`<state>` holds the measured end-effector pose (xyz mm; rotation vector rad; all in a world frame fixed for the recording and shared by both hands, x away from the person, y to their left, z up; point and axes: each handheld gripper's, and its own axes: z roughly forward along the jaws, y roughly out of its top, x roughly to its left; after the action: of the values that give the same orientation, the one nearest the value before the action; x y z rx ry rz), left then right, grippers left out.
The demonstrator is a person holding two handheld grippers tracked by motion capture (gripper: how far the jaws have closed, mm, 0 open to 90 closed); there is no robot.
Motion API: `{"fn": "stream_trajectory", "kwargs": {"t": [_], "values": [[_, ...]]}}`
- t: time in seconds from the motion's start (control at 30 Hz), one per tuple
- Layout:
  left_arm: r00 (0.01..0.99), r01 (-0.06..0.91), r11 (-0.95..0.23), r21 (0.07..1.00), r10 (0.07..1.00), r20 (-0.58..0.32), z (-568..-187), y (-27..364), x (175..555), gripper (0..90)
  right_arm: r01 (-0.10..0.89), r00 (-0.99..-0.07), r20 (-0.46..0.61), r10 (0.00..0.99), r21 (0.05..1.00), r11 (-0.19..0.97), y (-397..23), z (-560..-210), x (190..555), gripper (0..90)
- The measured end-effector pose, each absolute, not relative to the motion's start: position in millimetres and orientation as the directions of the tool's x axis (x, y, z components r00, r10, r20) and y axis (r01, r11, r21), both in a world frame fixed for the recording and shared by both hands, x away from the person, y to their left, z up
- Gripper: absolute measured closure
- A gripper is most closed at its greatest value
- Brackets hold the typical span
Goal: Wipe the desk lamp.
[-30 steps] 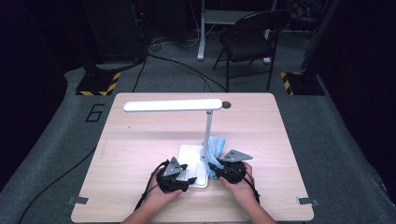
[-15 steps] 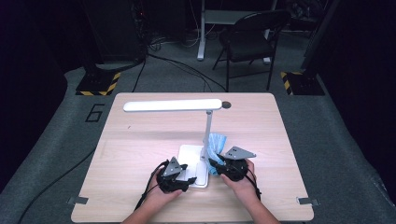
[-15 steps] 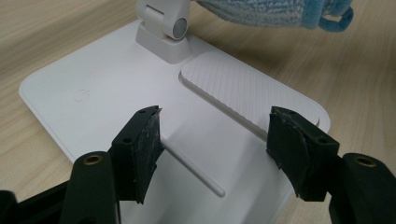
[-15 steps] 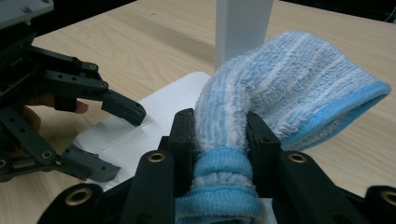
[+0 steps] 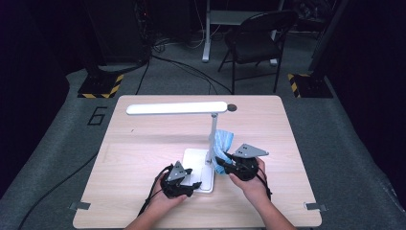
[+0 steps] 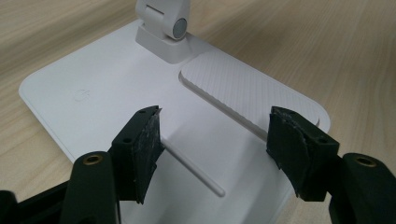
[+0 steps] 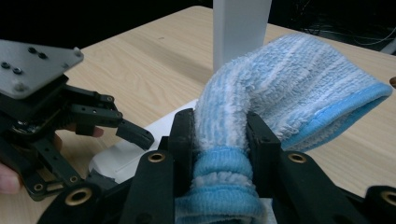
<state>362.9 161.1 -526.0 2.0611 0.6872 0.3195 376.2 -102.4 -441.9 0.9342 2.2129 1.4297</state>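
Right gripper pinches a blue cloth beside the lamp post

The right gripper has its jaws nearly closed, clamped on a folded blue cloth that bulges out beyond them, just beside the lamp post. To its side, the left gripper stands wide open, holding nothing, over the white lamp base.

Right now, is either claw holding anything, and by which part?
The right claw pinches the blue cloth at a bunched fold. The left claw holds nothing; it stands open over the lamp base.
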Motion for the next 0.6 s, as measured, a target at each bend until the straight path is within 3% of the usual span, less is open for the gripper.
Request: {"fn": "stream_trajectory", "kwargs": {"t": [0.6], "values": [[0.813, 0.348, -0.432, 0.832, 0.581, -0.038, -526.0, 161.2, 363.0, 34.7, 0.281, -0.739, 0.053, 0.671, 0.930, 0.236, -107.1, -389.1, 376.9, 68.1]]}}
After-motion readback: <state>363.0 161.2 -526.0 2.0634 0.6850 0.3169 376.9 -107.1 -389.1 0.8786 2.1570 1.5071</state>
